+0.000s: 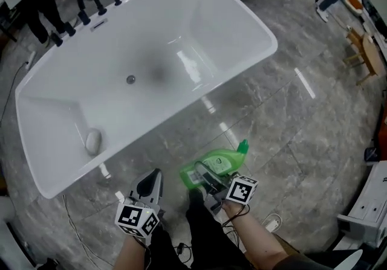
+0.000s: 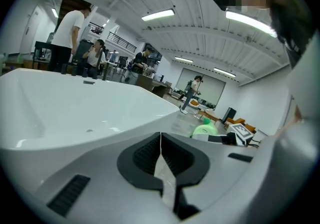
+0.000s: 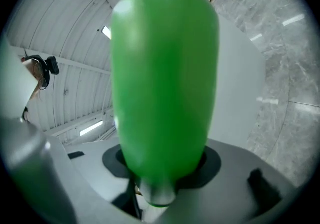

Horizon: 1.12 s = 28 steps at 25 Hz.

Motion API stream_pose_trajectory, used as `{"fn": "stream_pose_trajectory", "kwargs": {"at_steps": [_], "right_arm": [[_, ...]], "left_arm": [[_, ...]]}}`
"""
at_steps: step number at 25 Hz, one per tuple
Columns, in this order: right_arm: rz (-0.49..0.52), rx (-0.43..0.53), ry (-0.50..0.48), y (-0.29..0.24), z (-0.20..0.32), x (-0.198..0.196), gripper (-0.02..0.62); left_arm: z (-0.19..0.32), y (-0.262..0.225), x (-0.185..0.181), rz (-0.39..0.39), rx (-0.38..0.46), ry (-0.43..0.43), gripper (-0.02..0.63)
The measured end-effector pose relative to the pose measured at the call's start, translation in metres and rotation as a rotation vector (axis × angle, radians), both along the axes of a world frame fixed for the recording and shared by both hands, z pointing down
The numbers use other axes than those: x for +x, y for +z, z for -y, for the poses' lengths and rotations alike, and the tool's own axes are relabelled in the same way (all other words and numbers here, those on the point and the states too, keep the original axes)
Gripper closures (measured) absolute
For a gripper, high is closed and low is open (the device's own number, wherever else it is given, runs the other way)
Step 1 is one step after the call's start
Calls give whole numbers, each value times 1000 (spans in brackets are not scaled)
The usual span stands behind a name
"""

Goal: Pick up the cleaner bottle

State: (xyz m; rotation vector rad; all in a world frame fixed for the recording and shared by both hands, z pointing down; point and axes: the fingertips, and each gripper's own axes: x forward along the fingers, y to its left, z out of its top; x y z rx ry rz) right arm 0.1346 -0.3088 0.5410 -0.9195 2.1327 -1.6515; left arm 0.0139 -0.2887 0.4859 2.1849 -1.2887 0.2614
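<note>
Lower centre of the head view: your right tool, jaws clamped on the green cleaner bottle, cap toward the upper right, held above the grey floor. Pick-up looks done; nothing evidently left. Left of it: your left tool, jaws together, empty. Beyond, upper left: white bathtub, containing only a pale oval object at its lower-left end; no water visible.
</note>
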Motion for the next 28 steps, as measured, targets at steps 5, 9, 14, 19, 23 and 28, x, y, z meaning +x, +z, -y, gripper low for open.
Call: {"fn": "stream_pose_trajectory", "kwargs": {"at_steps": [5,9,14,19,23,28], "right_arm": [[-32,23,25,-62,-23,-11,402],[-32,32,64,-117,-65,-44,402],[-85,63,126,-160,-111,-94,402],[-59,60,215,-189,-168,-127,401],[-66,41,260,-210,-202,-136,402],[-71,57,257,-230,-232,-127,401]], "left_arm": [[-15,-56,-14,7,46,37,591],[-54,-107,-44,-1,66,80,591],[-99,-143,-84,-24,102,155,591],[-150,-164,-114,-51,118,243,591],[-172,-180,-130,-61,127,258,591],[-197,-193,-118,-70,136,292,591]]}}
